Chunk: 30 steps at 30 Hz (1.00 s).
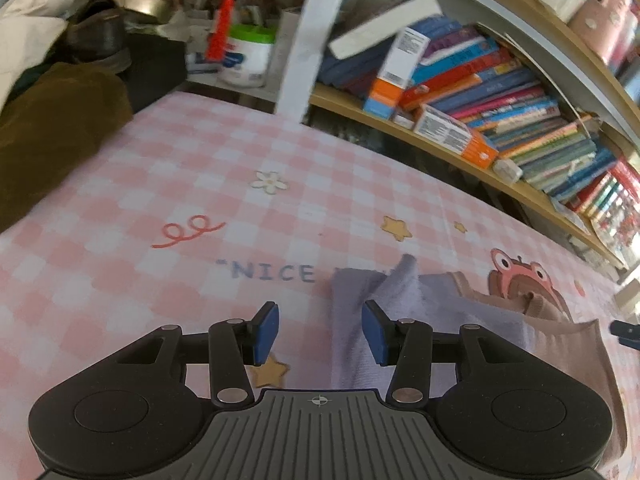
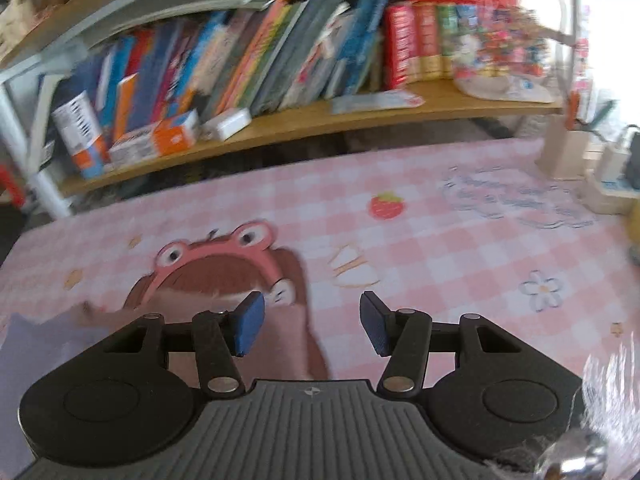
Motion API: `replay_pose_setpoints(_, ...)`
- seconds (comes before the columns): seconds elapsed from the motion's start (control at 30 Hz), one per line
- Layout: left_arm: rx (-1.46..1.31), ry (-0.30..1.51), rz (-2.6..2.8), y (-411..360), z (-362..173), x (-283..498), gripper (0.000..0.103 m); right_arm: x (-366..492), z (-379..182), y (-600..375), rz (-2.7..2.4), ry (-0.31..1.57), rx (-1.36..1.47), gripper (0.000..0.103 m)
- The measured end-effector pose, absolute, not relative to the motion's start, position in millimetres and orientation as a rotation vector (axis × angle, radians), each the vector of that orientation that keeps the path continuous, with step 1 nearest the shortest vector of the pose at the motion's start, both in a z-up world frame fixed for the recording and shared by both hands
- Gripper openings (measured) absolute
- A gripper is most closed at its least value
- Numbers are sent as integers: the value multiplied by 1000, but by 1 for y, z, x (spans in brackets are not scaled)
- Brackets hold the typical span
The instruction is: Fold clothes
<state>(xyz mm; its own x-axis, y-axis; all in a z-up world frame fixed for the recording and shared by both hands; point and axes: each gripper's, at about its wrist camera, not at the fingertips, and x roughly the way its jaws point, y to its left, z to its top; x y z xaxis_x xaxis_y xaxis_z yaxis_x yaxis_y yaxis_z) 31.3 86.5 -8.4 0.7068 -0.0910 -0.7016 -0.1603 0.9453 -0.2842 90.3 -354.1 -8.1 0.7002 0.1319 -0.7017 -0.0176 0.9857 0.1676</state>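
Pink checked cloth (image 1: 168, 184) covers the table; bookshelf (image 2: 304, 120) runs behind it; the garment (image 1: 432, 320), lavender with a brown part, lies flat on the cloth, a corner peaked up. Left gripper (image 1: 320, 332) hovers at its left edge, jaws apart and holding nothing, right pad (image 1: 374, 332) over the lavender fabric; right gripper (image 2: 312, 326) also spread and empty, the garment's edge just left of and under its left pad (image 2: 250, 324).
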Motion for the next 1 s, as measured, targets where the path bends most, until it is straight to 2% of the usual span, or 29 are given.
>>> replay_pose_setpoints(0.2, -238, 768, -34, 62, -10, 48, 41, 100, -24, -338, 122, 851, 131, 34)
replay_pose_setpoints(0.23, -217, 769, -45, 57, -10, 52, 37, 101, -26, -337, 134, 855, 135, 25)
replay_pose_setpoints(0.27, -200, 774, -62, 53, -12, 56, 18, 102, -27, -336, 151, 859, 140, 11)
replay_pose_setpoints(0.3, -184, 785, -66, 50, -15, 60, 7, 101, -27, -336, 165, 857, 141, 6)
replay_pose_setpoints(0.33, -170, 794, -70, 47, -17, 63, 4, 100, -24, -335, 161, 843, 133, 5)
replay_pose_setpoints(0.5, -253, 742, -27, 61, -9, 60, 4, 92, -11, -337, 144, 778, 122, 4)
replay_pose_setpoints(0.6, -225, 811, -16, 57, -27, 74, 5, 103, -26, -338, 118, 844, 126, 4)
replay_pose_setpoints(0.7, -246, 805, -4, 58, -29, 77, 5, 107, -34, -339, 93, 869, 155, 4)
replay_pose_setpoints(0.87, -256, 805, -14, 61, -30, 76, 13, 108, -35, -339, 92, 879, 143, 6)
replay_pose_setpoints(0.93, -264, 810, -20, 62, -28, 76, 14, 107, -33, -340, 81, 879, 139, 12)
replay_pose_setpoints(1.0, -265, 813, -22, 63, -25, 74, 18, 104, -30, -340, 59, 871, 130, 27)
